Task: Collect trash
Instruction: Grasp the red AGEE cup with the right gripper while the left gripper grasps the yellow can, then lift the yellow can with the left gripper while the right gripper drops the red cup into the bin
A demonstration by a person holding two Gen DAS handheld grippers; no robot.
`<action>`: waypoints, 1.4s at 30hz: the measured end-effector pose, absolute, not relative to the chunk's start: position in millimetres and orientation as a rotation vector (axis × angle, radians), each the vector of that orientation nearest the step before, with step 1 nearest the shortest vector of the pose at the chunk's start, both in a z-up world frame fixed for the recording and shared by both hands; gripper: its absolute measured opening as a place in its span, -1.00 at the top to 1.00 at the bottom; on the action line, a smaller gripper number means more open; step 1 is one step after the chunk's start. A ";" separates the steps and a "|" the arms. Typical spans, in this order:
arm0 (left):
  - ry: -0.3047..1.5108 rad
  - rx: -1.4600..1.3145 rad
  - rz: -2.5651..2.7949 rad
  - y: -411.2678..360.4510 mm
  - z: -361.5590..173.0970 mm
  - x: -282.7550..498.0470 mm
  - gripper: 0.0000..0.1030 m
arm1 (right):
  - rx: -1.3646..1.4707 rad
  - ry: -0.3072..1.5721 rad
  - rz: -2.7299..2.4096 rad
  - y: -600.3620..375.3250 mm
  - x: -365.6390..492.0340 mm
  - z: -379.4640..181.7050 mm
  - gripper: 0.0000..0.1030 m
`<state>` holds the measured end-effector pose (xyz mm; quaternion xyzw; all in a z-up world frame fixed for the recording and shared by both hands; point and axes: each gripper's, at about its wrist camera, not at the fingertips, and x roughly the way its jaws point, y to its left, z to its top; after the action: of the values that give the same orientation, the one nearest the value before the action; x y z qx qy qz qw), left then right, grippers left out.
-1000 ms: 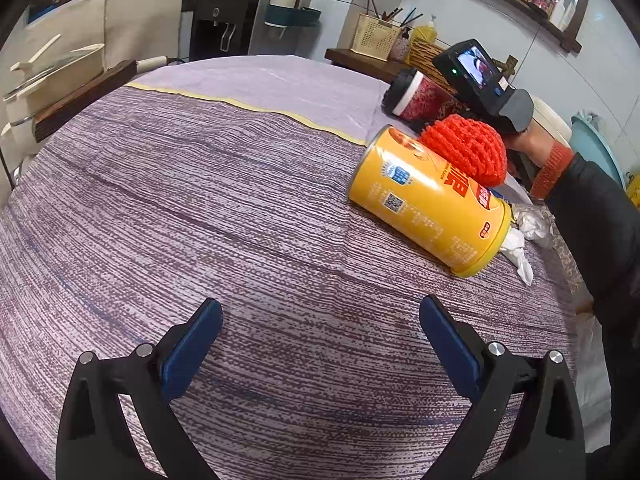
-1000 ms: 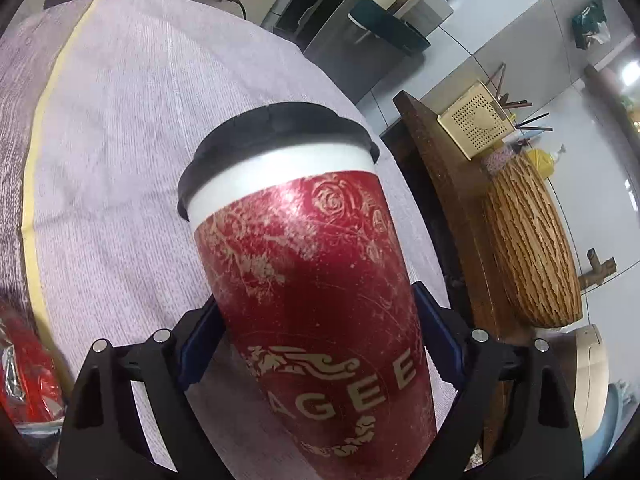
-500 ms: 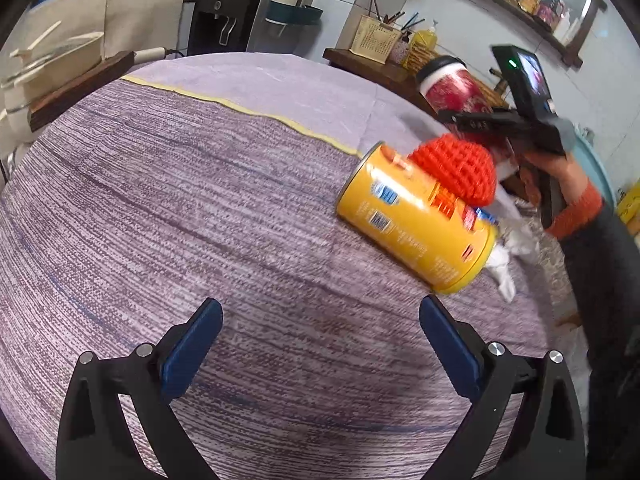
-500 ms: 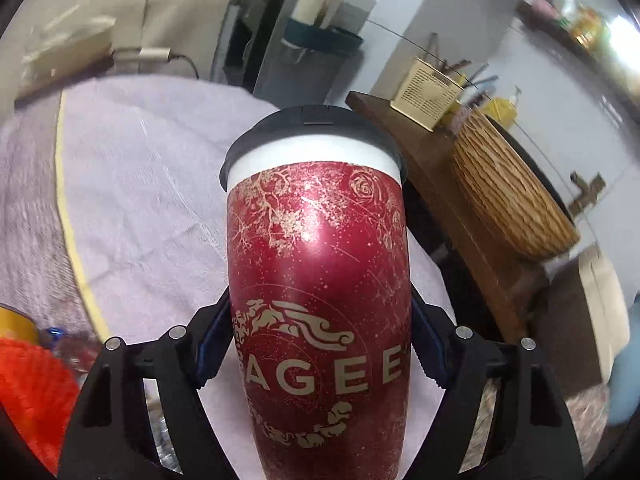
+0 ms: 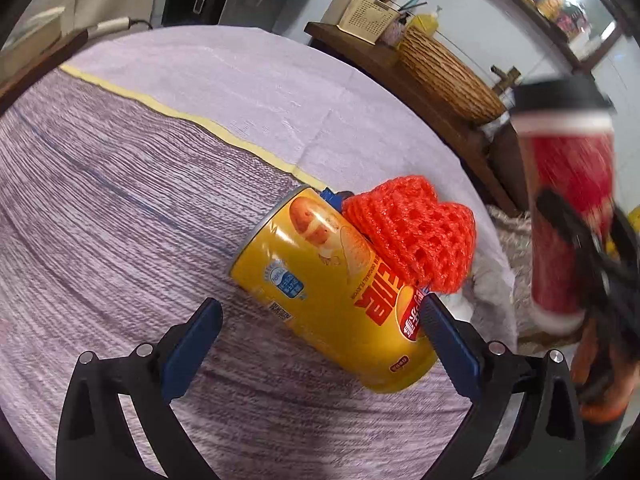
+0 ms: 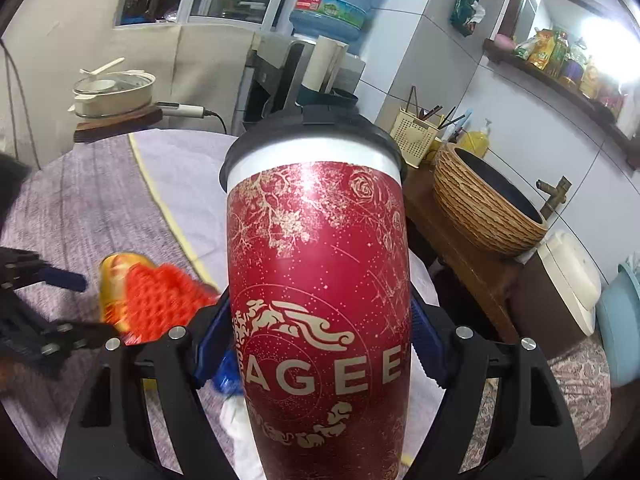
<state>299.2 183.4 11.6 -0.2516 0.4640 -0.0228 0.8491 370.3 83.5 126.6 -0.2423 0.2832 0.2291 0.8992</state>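
A yellow chip can (image 5: 328, 280) lies on its side on the purple tablecloth (image 5: 140, 208), with an orange foam net (image 5: 416, 232) leaning on it. My left gripper (image 5: 320, 332) is open and low over the cloth. The can's near end lies between its blue fingers without being squeezed. My right gripper (image 6: 318, 340) is shut on a red paper cup (image 6: 320, 260) with a black lid. It holds the cup upright above the table. In the left wrist view the same cup (image 5: 568, 208) hangs blurred at the right. White crumpled tissue (image 6: 240, 420) lies under the cup.
A wooden counter (image 6: 460, 264) with a woven bowl-shaped sink (image 6: 480, 208) runs just past the table's far right edge. A pot on a wooden board (image 6: 116, 96) sits at the far left, and a water dispenser (image 6: 336, 0) stands behind. A blue scrap (image 6: 224, 372) lies by the tissue.
My left gripper has moved forward and right until the can lies between its fingers. My right gripper has closed on the red cup and lifted it off the table, swinging it right.
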 end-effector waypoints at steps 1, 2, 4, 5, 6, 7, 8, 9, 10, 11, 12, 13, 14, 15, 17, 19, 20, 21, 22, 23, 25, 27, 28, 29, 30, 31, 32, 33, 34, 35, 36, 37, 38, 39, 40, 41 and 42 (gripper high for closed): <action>0.980 -0.551 -0.040 184.2 10.3 302.3 -0.90 | -0.496 0.582 0.474 80.2 364.7 127.5 -0.50; 0.984 -0.565 -0.034 185.0 9.3 305.6 -0.90 | -0.491 0.575 0.471 76.8 356.5 127.8 -0.50; 1.002 -0.594 -0.022 186.2 7.8 314.1 -0.88 | -0.488 0.562 0.465 70.6 340.0 126.7 -0.50; 1.013 -0.611 -0.018 186.6 7.1 319.2 -0.86 | -0.481 0.558 0.467 66.7 331.6 126.0 -0.50; 1.022 -0.622 -0.016 187.3 7.0 324.9 -0.84 | -0.469 0.559 0.470 62.5 325.5 125.2 -0.50; 1.032 -0.624 -0.015 186.7 6.6 330.4 -0.84 | -0.456 0.561 0.472 58.4 319.4 124.5 -0.50; 1.043 -0.616 -0.014 185.0 5.9 335.7 -0.83 | -0.444 0.564 0.473 55.0 315.6 123.3 -0.50; 1.060 -0.607 -0.015 182.5 4.0 341.9 -0.82 | -0.429 0.566 0.471 50.8 311.5 122.0 -0.50; 1.076 -0.606 -0.016 180.1 1.6 346.3 -0.79 | -0.420 0.566 0.467 47.3 308.4 120.7 -0.50; 1.084 -0.612 -0.022 177.7 -0.7 349.0 -0.79 | -0.410 0.563 0.461 43.2 303.7 119.7 -0.50; 1.084 -0.616 -0.022 176.1 -1.8 348.2 -0.79 | -0.403 0.561 0.458 39.6 299.3 118.4 -0.50; 1.081 -0.614 -0.016 174.3 -2.2 349.0 -0.79 | -0.386 0.558 0.452 34.3 294.4 118.1 -0.50; 1.080 -0.607 -0.010 172.4 -1.7 349.5 -0.79 | -0.364 0.559 0.449 28.9 290.2 118.1 -0.50; 1.078 -0.597 -0.005 171.3 -1.0 351.3 -0.79 | -0.344 0.562 0.446 24.0 287.1 118.4 -0.50; 1.079 -0.557 -0.003 164.4 1.2 359.2 -0.79 | -0.309 0.564 0.432 16.2 281.6 118.7 -0.50; 1.097 -0.543 -0.013 161.5 0.5 366.0 -0.75 | -0.280 0.565 0.416 9.3 275.1 117.6 -0.50; 1.109 -0.553 -0.021 160.3 -0.2 369.1 -0.70 | -0.262 0.566 0.410 5.6 271.7 116.4 -0.50; 1.111 -0.552 -0.020 159.0 0.0 370.2 -0.68 | -0.241 0.570 0.406 2.2 268.4 114.8 -0.50; 1.111 -0.541 -0.019 156.8 1.1 370.1 -0.65 | -0.228 0.575 0.405 1.0 265.5 113.4 -0.50; 1.108 -0.528 -0.021 154.3 2.3 368.5 -0.60 | -0.216 0.580 0.404 -1.0 261.7 111.4 -0.50; 1.102 -0.513 -0.033 150.8 4.3 363.4 -0.50 | -0.208 0.578 0.395 -4.3 252.1 107.5 -0.50; 1.100 -0.495 -0.040 148.3 5.7 355.8 -0.41 | -0.206 0.572 0.381 -8.5 241.3 104.5 -0.50; 1.095 -0.481 -0.045 147.0 6.5 352.0 -0.37 | -0.197 0.570 0.379 -10.6 237.2 103.5 -0.50; 1.090 -0.458 -0.055 145.1 7.3 345.2 -0.35 | -0.185 0.569 0.380 -13.1 234.3 103.3 -0.50; 1.088 -0.446 -0.058 144.6 6.9 340.1 -0.34 | -0.174 0.569 0.381 -15.1 232.7 103.5 -0.50; 1.085 -0.441 -0.063 144.5 6.6 334.0 -0.34 | -0.159 0.569 0.381 -17.7 229.2 102.3 -0.50; 1.080 -0.440 -0.074 144.4 7.0 327.5 -0.34 | -0.146 0.570 0.381 -19.7 226.0 100.9 -0.50; 1.076 -0.439 -0.085 144.9 7.4 319.8 -0.34 | -0.131 0.570 0.381 -21.6 222.3 98.8 -0.50; 1.067 -0.438 -0.102 145.3 8.8 310.1 -0.34 | -0.122 0.569 0.380 -23.2 219.4 97.2 -0.50; 1.054 -0.432 -0.120 145.1 11.4 299.3 -0.34 | -0.113 0.570 0.378 -24.5 216.5 95.5 -0.50; 1.041 -0.420 -0.131 143.9 14.5 289.5 -0.34 | -0.106 0.572 0.378 -25.6 213.0 93.7 -0.50; 1.023 -0.404 -0.136 143.4 17.6 278.3 -0.34 | -0.099 0.572 0.378 -26.7 208.6 91.7 -0.50; 1.004 -0.386 -0.138 140.3 21.7 272.1 -0.34 | -0.094 0.571 0.377 -27.6 204.9 90.1 -0.50; 0.975 -0.362 -0.142 136.8 26.8 262.0 -0.34 | -0.087 0.568 0.373 -29.1 199.6 87.6 -0.50; 0.948 -0.339 -0.148 133.6 31.3 250.1 -0.34 | -0.081 0.566 0.371 -30.5 196.7 86.1 -0.50; 0.923 -0.320 -0.156 129.2 35.2 239.6 -0.34 | -0.073 0.564 0.367 -32.3 193.1 84.4 -0.50; 0.905 -0.306 -0.161 126.6 37.3 230.5 -0.34 | -0.063 0.562 0.364 -34.1 188.7 82.1 -0.50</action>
<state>230.5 126.6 37.3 -0.1473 0.4352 -0.0775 0.8848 188.7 -34.1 82.1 -0.0311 0.2757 0.1785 0.9440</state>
